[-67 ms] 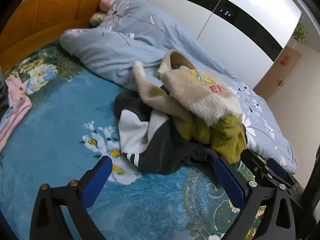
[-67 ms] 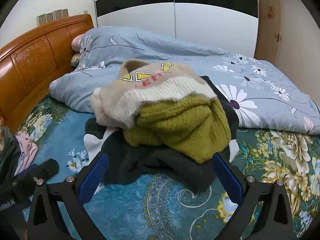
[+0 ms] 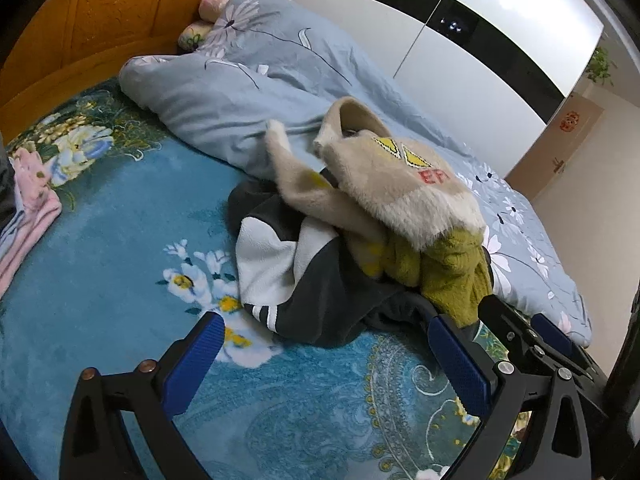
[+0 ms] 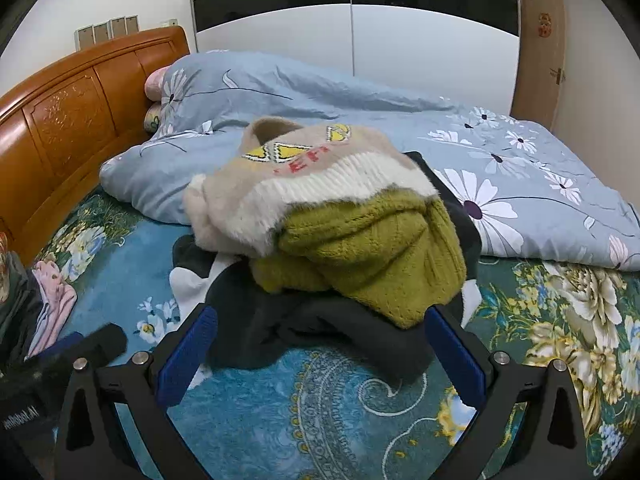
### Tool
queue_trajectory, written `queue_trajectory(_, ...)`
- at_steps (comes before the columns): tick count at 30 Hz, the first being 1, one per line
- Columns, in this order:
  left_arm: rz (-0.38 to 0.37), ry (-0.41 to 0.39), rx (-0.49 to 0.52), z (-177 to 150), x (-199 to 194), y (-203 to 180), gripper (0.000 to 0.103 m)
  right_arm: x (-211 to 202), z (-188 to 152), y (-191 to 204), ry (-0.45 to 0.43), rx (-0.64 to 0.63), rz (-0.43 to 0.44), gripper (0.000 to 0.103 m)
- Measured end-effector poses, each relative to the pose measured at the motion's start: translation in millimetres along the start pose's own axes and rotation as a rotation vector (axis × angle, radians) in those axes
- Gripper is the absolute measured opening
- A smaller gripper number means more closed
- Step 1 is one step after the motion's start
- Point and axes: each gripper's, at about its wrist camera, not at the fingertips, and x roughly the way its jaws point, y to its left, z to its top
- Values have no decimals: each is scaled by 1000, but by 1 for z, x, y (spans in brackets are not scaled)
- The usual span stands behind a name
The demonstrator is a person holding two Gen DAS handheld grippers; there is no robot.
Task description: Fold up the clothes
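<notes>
I hold the left gripper (image 3: 324,356) and right gripper (image 4: 320,354) spread wide and empty before the heap of clothes (image 4: 328,240) on the blue bedspread (image 3: 112,248), seemingly readying a first pick.

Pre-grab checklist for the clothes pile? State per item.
1. Left gripper open, holding nothing: ok.
2. Right gripper open, holding nothing: ok.
3. Beige sweater on top of the pile, reachable: ok.
4. Green sweater under it, may drag along: not ok.
5. Dark garment at the bottom, tangled or not: cannot tell.
6. Bare blanket left of the pile for laying out: ok.
</notes>
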Motion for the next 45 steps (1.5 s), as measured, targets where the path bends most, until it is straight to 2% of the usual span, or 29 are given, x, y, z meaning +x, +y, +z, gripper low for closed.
queue_trajectory(3,46,-74,55,-2,-5,-17,103,-1,1,-2,-14,-5,-6,103)
queue_trajectory(6,-39,-98,3,-6,-16,3,103,-5,0,10,-35,-41,-27,103)
queue_trajectory(10,-25,-92,27,0,-18,1,103,-10,1,15,-50,-38,-17,103)
queue_trajectory(17,-3,-100,48,-2,-24,-6,103,-13,8,10,-23,-71,-17,103)
queue_trajectory(30,-12,-24,10,1,-6,-7,103,-3,14,11,2,-120,-26,103)
queue_trajectory(39,-6,-17,-31,9,11,-8,103,15,27,9,13,-138,-28,103)
queue_trajectory(45,-15,22,-35,15,28,-10,103,27,32,6,32,-139,-35,103)
